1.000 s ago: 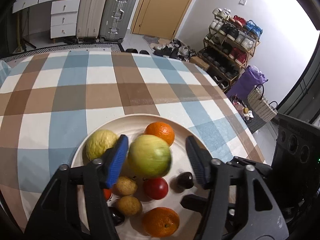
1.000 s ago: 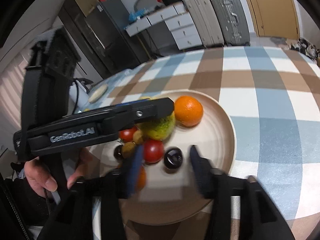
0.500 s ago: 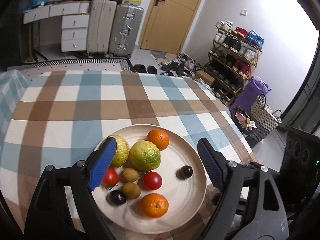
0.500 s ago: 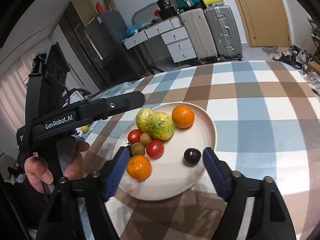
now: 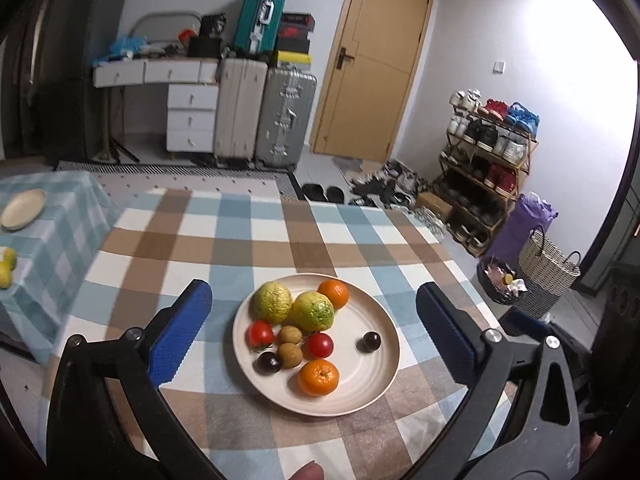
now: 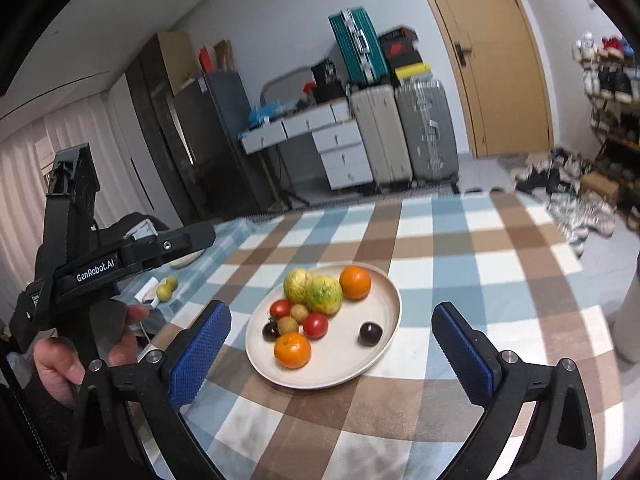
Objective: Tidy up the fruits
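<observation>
A beige plate (image 5: 372, 396) (image 6: 384, 356) sits on the checked tablecloth and holds several fruits: two yellow-green guavas (image 5: 272, 302) (image 6: 323, 295), two oranges (image 5: 319, 377) (image 6: 292, 350), two red tomatoes (image 5: 319, 345), small brown fruits (image 5: 290, 355) and dark plums (image 5: 368, 341) (image 6: 370, 333). My left gripper (image 5: 316, 334) is open and empty, raised above and behind the plate. My right gripper (image 6: 330, 354) is open and empty, also held back above the plate. The left gripper's body (image 6: 120, 260) shows at the left of the right wrist view.
A side table with a teal checked cloth (image 5: 44, 232) stands at the left with a small plate (image 5: 23, 209) and yellow-green fruit (image 5: 6, 266) (image 6: 166, 288). Suitcases (image 5: 264, 116), drawers, a door and a shoe rack (image 5: 488, 168) line the room beyond.
Both grippers have pulled back and up from the plate and opened wider. The plate and fruits now look smaller and lie fully in view.
</observation>
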Demonstrator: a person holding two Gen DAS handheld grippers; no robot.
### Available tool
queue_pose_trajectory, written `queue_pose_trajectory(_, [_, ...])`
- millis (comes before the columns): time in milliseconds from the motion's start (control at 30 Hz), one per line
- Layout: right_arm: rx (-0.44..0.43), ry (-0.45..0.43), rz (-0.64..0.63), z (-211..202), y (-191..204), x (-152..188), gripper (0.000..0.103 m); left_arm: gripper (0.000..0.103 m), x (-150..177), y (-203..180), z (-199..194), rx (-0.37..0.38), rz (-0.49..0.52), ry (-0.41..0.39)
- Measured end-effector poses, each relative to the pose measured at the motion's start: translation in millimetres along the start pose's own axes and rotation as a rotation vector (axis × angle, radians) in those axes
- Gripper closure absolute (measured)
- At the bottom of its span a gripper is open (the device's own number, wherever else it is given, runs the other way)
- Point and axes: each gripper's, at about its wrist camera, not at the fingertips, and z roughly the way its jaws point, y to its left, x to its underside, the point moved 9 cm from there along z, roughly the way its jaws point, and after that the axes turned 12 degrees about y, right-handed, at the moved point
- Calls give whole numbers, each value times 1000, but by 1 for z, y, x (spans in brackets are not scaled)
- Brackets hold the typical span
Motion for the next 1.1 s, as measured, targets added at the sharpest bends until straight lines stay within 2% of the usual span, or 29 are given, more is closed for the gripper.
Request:
queue_pose_trajectory(300, [49, -180, -76, -52, 27, -7, 0, 1, 17, -1, -66, -92, 24, -112])
queue_pose_trajectory(400, [42, -222, -89, -64, 35, -7, 0, 1, 22, -4, -82, -108, 39, -150])
queue_pose_trajectory(533, [70, -277, -119, -79, 45, -3, 0, 1, 34, -3, -108, -166, 53, -227])
queue_pose_trajectory(800, [135, -349, -134, -94, 52, 12, 0, 1, 58, 1, -122, -177, 59, -257])
queue_pose_trajectory(933, [164, -370, -143, -98, 53, 21, 0, 1, 73, 10, -123, -238, 71, -287])
queue_pose_trajectory(1100, [201, -378, -154, -100, 50, 32, 0, 1, 89, 22, -115, -256, 58, -284])
